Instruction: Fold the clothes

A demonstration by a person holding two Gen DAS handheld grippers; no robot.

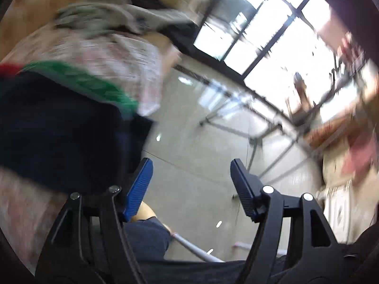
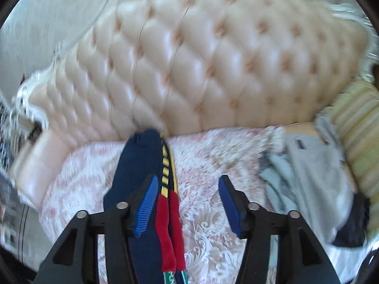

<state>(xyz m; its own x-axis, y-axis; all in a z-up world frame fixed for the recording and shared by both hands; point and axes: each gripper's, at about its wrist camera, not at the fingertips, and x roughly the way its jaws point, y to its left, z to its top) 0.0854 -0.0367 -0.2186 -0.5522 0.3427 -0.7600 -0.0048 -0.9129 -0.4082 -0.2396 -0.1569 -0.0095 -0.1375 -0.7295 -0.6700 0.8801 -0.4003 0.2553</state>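
A: Where's the garment?

B: The navy garment [image 2: 139, 165] lies on the bed's patterned bedspread [image 2: 213, 165], running from six o'clock up to twelve in the right wrist view, toward the tufted headboard [image 2: 201, 59]. Its red trim [image 2: 169, 224] sits just beside the right tool [image 2: 188, 203], whose jaws stand apart, pressing nothing.

A: And the left tool [image 1: 190, 184]?

B: Also apart and empty, with the garment at nine o'clock.

A: Handling?

B: Probably soft, light and floppy. I'd pinch a hem or corner, since the middle would sag.
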